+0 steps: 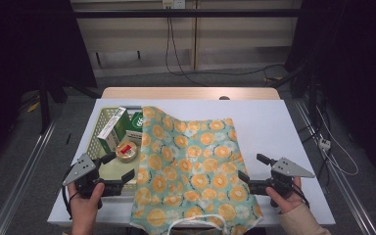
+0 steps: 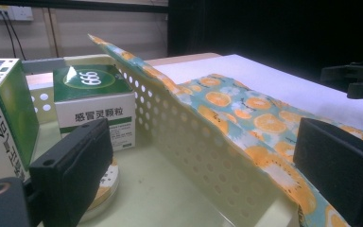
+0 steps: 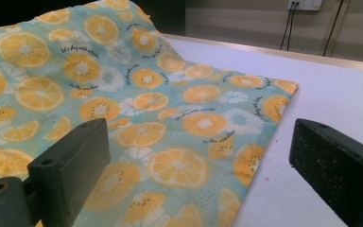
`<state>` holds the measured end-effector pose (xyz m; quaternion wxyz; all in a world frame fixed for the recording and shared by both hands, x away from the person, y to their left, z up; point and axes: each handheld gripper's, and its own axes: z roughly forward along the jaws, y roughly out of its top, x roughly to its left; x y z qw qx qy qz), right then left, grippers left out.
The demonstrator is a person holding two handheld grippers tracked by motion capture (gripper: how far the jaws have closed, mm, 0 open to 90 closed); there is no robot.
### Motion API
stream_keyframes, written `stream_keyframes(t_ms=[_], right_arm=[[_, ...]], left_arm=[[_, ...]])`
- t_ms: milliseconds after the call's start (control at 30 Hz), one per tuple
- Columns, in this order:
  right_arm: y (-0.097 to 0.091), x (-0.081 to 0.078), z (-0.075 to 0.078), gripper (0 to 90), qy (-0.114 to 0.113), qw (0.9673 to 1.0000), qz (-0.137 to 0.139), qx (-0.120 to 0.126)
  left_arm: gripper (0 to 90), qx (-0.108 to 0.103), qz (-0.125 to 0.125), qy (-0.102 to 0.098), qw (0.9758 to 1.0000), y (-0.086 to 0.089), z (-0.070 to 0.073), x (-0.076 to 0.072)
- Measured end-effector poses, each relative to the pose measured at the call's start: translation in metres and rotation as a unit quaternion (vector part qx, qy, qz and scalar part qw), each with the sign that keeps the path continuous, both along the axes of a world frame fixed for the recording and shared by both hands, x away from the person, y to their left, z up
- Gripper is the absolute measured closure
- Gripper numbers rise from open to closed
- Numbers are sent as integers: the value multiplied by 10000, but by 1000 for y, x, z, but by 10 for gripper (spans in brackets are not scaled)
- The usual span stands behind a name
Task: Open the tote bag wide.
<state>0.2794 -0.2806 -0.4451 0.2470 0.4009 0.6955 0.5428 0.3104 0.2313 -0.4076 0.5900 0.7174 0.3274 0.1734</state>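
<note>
The bag (image 1: pixel 191 169) lies at the table's (image 1: pixel 274 122) centre, its 9 o'clock edge draped over the basket's (image 1: pixel 99 122) wall. In the basket, two boxes (image 1: pixel 113 128) stand toward 12 o'clock, a tin (image 1: pixel 126 151) toward 6. The left gripper (image 1: pixel 118 169) sits at 8 o'clock, the right gripper (image 1: pixel 252 169) at 4.

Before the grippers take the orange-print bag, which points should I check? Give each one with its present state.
1. Left gripper open, nothing between the jaws: ok.
2. Right gripper open, nothing between the jaws: ok.
3. Bag lies flat on the table: not ok, its left edge rides up over the basket wall.
4. Bag's white handle within reach at the near edge: ok.
5. Boxes and round tin stay inside the basket: ok.
6. Bag is empty: cannot tell.
</note>
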Motion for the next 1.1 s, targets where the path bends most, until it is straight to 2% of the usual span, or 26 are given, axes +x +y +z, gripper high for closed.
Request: stream_keyframes(t_ms=[233,467,567,667,733,800,900,967,1100], right_arm=[[-1,2,0,56,10,10000,-48,41],[-3,8,3,59,18,10000,-59,-54],[-2,17,4,58,177,9998,52,-78],[1,27,4,88,390,9989,-42,-238],[3,34,4,115,522,9973,-173,-487],[4,40,6,111,673,9956,-214,-609],[6,49,9,128,723,9943,-228,-744],[8,57,10,177,838,9926,-264,-842],[12,81,10,236,937,9907,-346,-921]], left_arm=[[48,-138,9,-43,9999,2,2,2],[48,-79,-48,-43,9999,-2,2,3],[48,-52,-87,-42,9999,-5,3,3],[48,-46,-117,-43,9999,-6,2,5],[48,-60,-125,-32,9999,-7,2,5],[48,-45,-186,-27,9998,-10,2,6],[48,38,-237,-53,9997,-12,3,6],[48,29,-235,-64,9997,-13,3,5],[48,89,-228,-52,9997,-15,4,4]])
